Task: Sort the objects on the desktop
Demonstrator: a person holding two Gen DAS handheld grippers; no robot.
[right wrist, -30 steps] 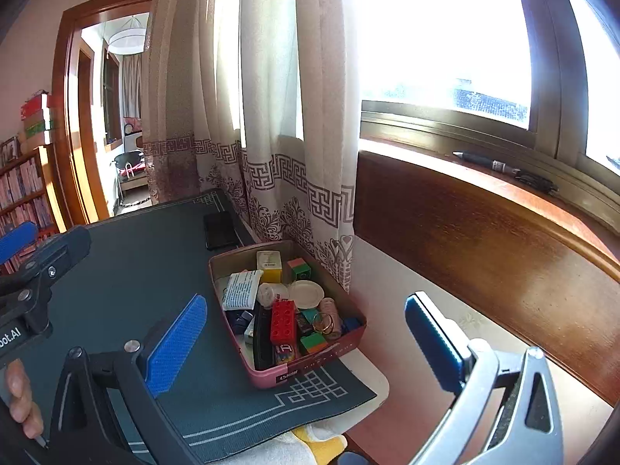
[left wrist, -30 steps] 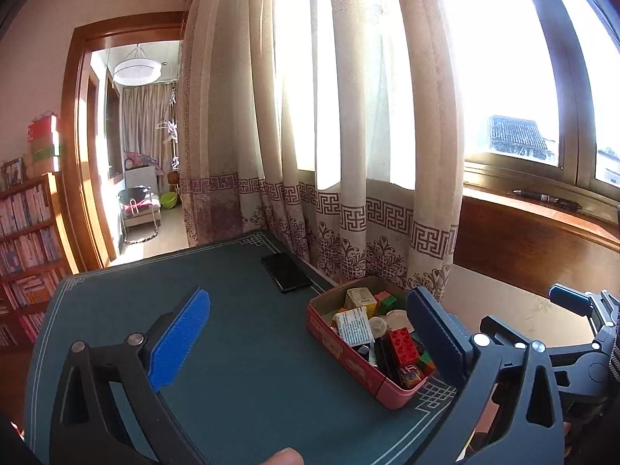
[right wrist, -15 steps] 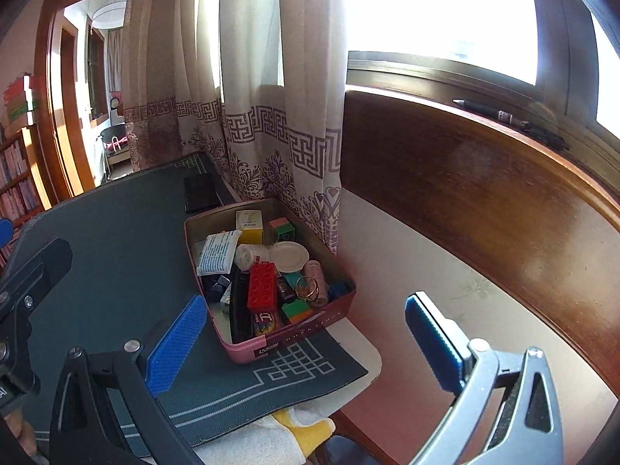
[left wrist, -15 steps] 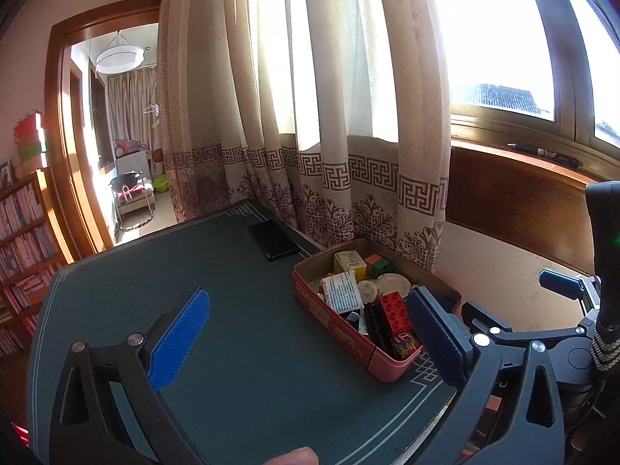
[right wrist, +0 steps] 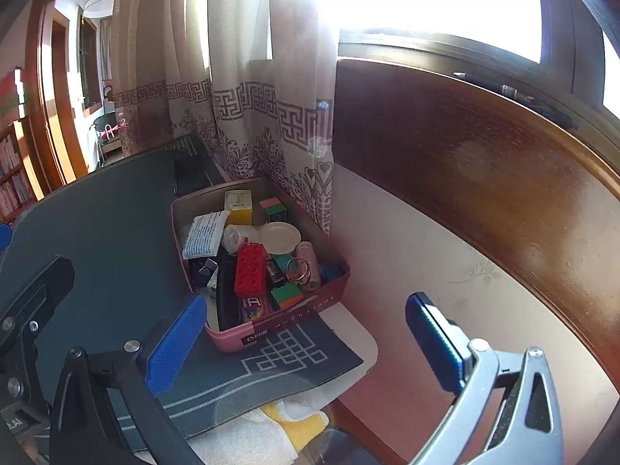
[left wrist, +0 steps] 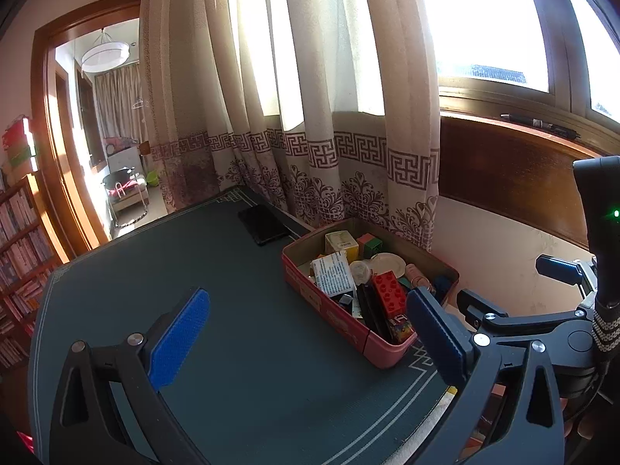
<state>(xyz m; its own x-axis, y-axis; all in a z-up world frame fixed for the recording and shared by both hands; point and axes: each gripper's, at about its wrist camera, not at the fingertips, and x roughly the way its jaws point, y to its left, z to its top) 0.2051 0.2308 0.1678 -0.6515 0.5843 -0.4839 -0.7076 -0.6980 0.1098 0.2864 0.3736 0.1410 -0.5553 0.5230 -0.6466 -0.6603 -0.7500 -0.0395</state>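
Note:
A pink tin box stands at the right corner of the dark green table mat. It is full of small objects, among them a red brick, a white sachet, a yellow box and a white dish. My left gripper is open and empty, above the mat beside the box. My right gripper is open and empty, over the table corner in front of the box.
A black phone lies on the mat behind the box. Curtains hang along the table's far edge. A wooden window ledge and wall are on the right. A white and yellow cloth hangs below the table's edge.
Both grippers have moved down and a little closer to the box, which now sits lower in view. Both stay open and empty.

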